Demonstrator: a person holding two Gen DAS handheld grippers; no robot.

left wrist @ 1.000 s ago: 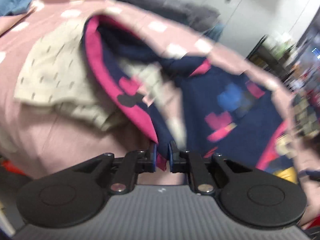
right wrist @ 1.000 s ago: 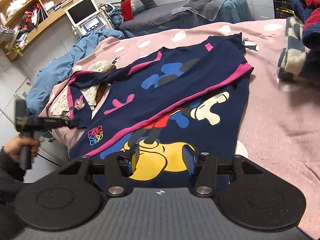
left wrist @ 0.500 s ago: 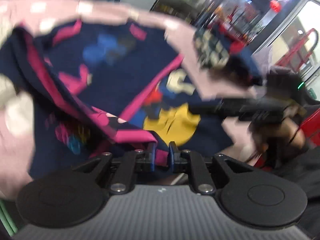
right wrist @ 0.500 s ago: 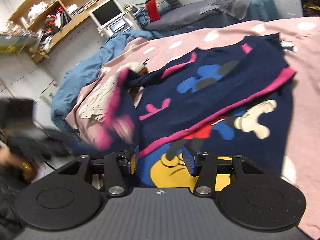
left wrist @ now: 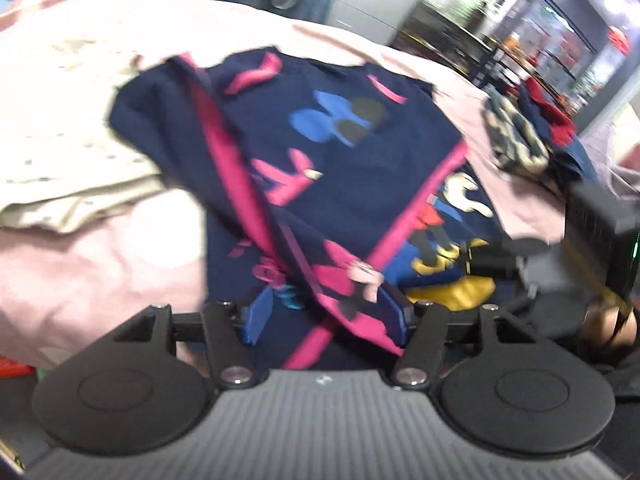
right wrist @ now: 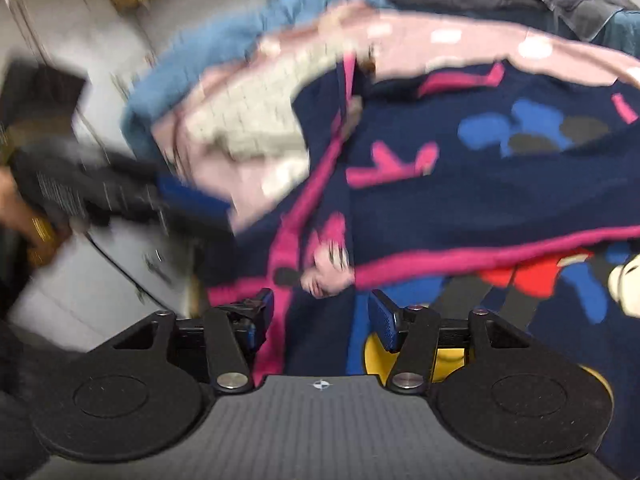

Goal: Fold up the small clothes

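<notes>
Just opening, left hand-held gripper tilts down over navy garment.

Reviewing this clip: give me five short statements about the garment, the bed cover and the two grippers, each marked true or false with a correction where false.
1. The navy cartoon-print garment has pink trim. True.
2. It lies on a green cover. False: the cover is pink with pale spots.
3. The left gripper is clamped shut on the garment. False: its jaws have just been opening; a pink-trimmed fold lies loose between them.
4. The right gripper is open. True.
5. A beige dotted garment lies beside the navy one. True.
</notes>
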